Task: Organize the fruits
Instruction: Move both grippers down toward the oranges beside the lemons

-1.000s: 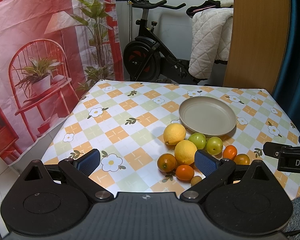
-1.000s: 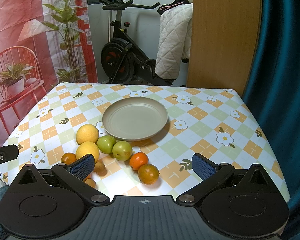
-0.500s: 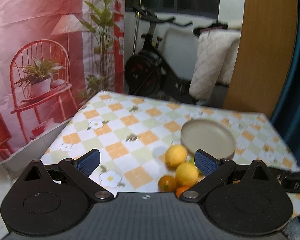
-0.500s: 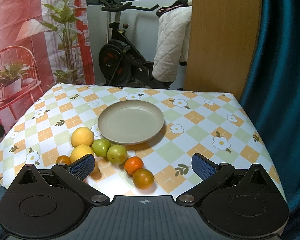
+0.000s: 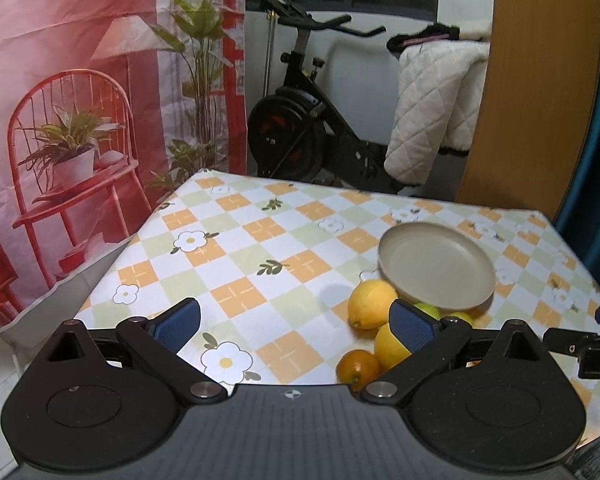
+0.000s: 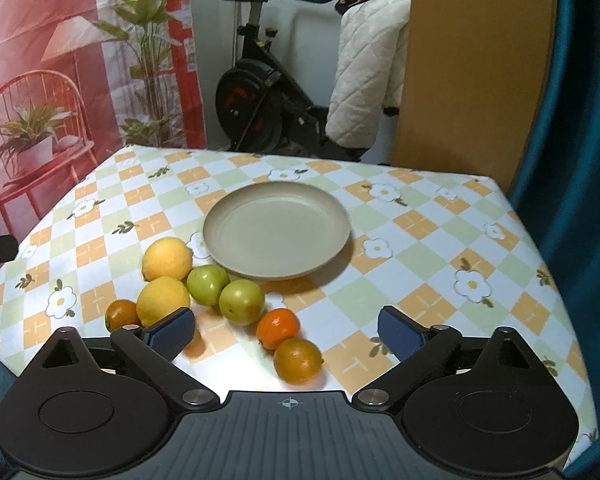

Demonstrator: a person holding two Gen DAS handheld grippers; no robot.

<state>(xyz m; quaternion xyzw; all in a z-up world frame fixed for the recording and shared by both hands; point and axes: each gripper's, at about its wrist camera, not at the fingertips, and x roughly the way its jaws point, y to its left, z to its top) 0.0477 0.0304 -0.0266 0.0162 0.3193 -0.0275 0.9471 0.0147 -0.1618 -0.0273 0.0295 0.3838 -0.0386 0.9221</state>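
Hovering with right gripper (image 6: 284,330) and left gripper (image 5: 294,320) both spread, empty; oranges (image 6: 298,361) firm, round, roll-prone, so pinch across the middle

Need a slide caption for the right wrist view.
Open right gripper above fruit cluster beside an empty plate.
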